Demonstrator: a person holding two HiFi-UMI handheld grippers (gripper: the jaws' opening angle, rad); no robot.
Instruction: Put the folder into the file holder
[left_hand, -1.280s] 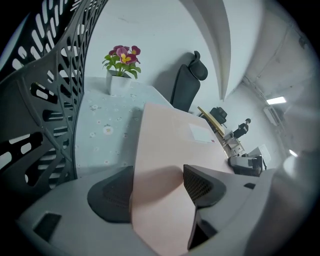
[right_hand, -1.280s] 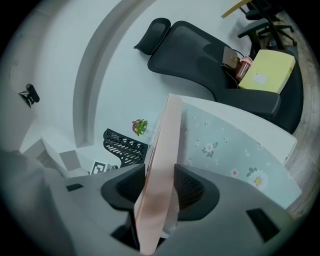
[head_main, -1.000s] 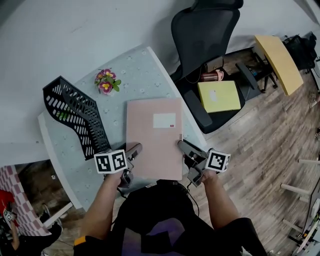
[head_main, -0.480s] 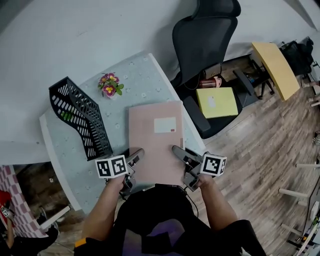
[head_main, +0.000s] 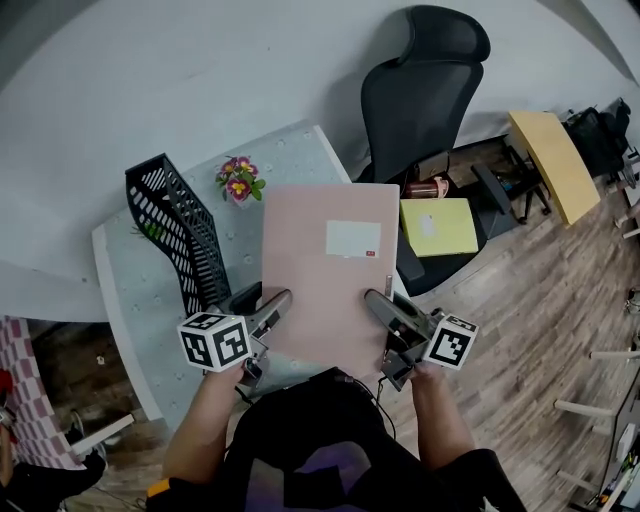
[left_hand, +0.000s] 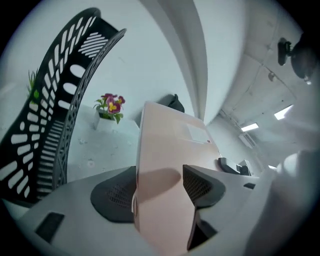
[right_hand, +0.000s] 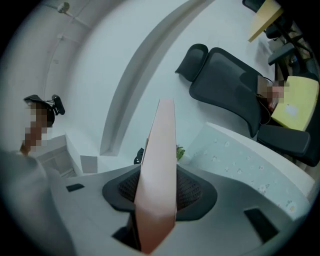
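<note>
A pink folder (head_main: 325, 270) with a white label is held above the table between both grippers. My left gripper (head_main: 272, 305) clamps its near left edge, and in the left gripper view the pads sit on both faces of the folder (left_hand: 167, 150). My right gripper (head_main: 378, 302) holds the near right edge; its jaws are closing with the folder (right_hand: 159, 165) pinched edge-on between the pads. The black mesh file holder (head_main: 175, 230) stands upright on the table, left of the folder, and fills the left side of the left gripper view (left_hand: 55, 115).
A small pot of pink flowers (head_main: 238, 182) sits at the back of the pale table (head_main: 140, 290), right behind the file holder. A black office chair (head_main: 420, 90) stands at the table's right, with a yellow pad (head_main: 438, 225) on its seat. A wooden board (head_main: 550, 150) lies farther right.
The folder has come up off the table and now looks larger and closer to the head camera. Both grippers rose with it, holding its near edge.
</note>
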